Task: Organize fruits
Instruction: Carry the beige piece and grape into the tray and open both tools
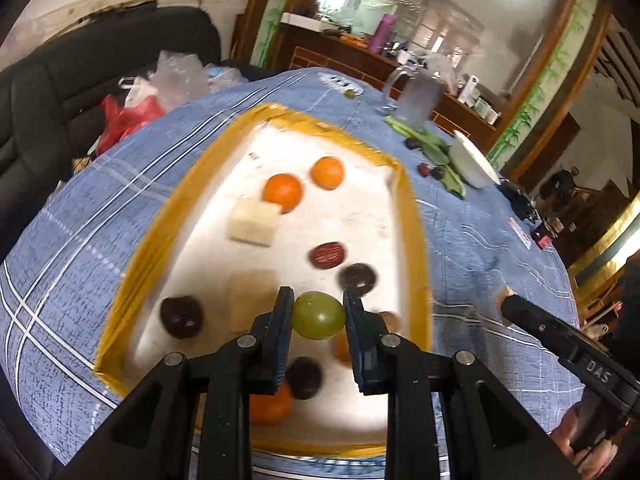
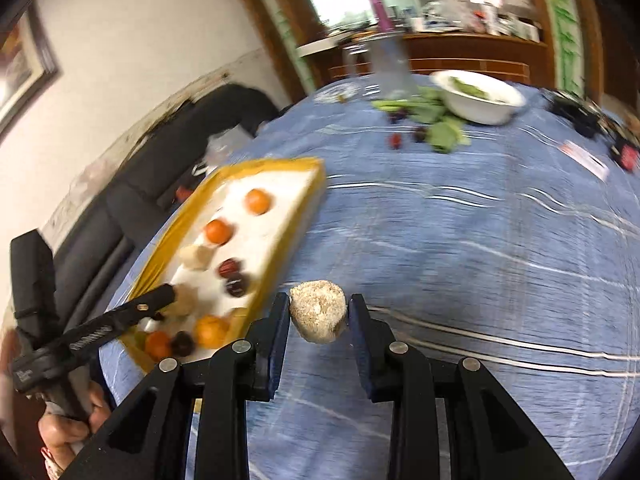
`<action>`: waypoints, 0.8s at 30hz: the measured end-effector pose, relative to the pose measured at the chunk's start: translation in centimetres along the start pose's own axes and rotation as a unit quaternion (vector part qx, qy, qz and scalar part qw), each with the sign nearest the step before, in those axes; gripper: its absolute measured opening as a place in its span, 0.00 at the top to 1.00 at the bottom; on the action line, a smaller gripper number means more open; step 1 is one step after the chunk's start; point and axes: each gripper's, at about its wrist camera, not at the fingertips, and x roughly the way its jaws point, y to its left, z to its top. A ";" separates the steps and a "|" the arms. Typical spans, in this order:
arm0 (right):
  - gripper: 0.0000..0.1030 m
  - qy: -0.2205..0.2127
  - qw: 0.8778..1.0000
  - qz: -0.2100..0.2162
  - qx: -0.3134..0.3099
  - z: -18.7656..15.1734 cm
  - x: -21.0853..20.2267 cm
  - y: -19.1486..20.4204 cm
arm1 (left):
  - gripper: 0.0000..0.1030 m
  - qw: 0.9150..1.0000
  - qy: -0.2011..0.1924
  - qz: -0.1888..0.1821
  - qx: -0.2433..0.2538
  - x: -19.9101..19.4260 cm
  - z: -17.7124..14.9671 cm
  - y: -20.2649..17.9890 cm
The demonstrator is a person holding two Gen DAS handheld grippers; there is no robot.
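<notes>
The left gripper (image 1: 319, 316) is clamped on a green grape (image 1: 318, 315), its two fingers pressed against the grape's sides, held above the near end of a yellow-rimmed tray (image 1: 416, 240) with a white floor. Just beyond the fingertips lie a red date (image 1: 327, 255) and a dark plum (image 1: 357, 278); further ahead are a pale block (image 1: 254, 222) and two oranges (image 1: 282, 193), and to the left sits another dark plum (image 1: 182, 317).

The right gripper (image 2: 318, 317) grips a rough, tan, rounded lump (image 2: 318, 316), possibly a longan, though the motion blur makes that uncertain. It is held over the blue checked tablecloth (image 2: 480, 260), with the tray (image 2: 280, 240) just to its left. Far ahead stands a white bowl (image 2: 478, 98) among green leaves (image 2: 442, 134).
</notes>
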 end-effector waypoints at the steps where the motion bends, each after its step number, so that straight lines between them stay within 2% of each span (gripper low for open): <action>1: 0.68 0.005 1.000 0.000 -0.010 0.3 0.6 1.1 | 0.76 1.000 0.000 -0.002 -0.003 0.1 -0.2 0.4; 6: 0.68 0.031 0.999 -0.017 -0.042 2.5 5.1 4.9 | 0.76 1.000 -0.008 -0.008 -0.009 0.1 -0.3 1.5; 8: 0.68 0.042 0.998 -0.026 -0.050 3.2 6.8 5.7 | 0.75 0.999 -0.006 -0.026 -0.023 0.0 -0.2 2.2; 10: 0.68 0.047 0.997 -0.033 -0.052 3.6 7.9 6.0 | 0.69 0.999 -0.008 -0.034 -0.031 -0.3 -0.3 2.8; 11: 0.68 0.052 0.997 -0.034 -0.051 3.9 8.7 6.1 | 0.57 0.999 -0.011 -0.035 -0.032 -0.5 -0.4 2.9; 12: 0.67 0.057 0.997 -0.033 -0.049 4.0 9.1 6.2 | 0.38 0.999 -0.017 -0.025 -0.031 -0.9 -0.4 3.0; 14: 0.67 0.062 0.997 -0.032 -0.044 4.1 9.9 6.2 | 0.23 0.999 -0.031 0.000 -0.022 -1.3 -0.3 2.9; 18: 0.67 0.053 0.997 -0.040 -0.042 4.1 9.6 6.0 | 0.23 0.999 -0.037 0.014 -0.013 -1.8 -0.5 2.9; 21: 0.67 0.028 0.998 -0.039 -0.031 3.7 7.1 5.5 | 0.23 0.998 -0.053 0.030 0.003 -2.9 -0.8 2.4; 23: 0.60 0.003 0.998 -0.054 -0.026 2.9 4.7 5.0 | 0.23 0.996 -0.073 0.047 0.021 -3.8 -1.0 1.5; 24: 0.51 -0.014 0.998 -0.061 -0.025 2.3 3.4 4.8 | 0.21 0.995 -0.083 0.056 0.029 -4.2 -1.1 1.0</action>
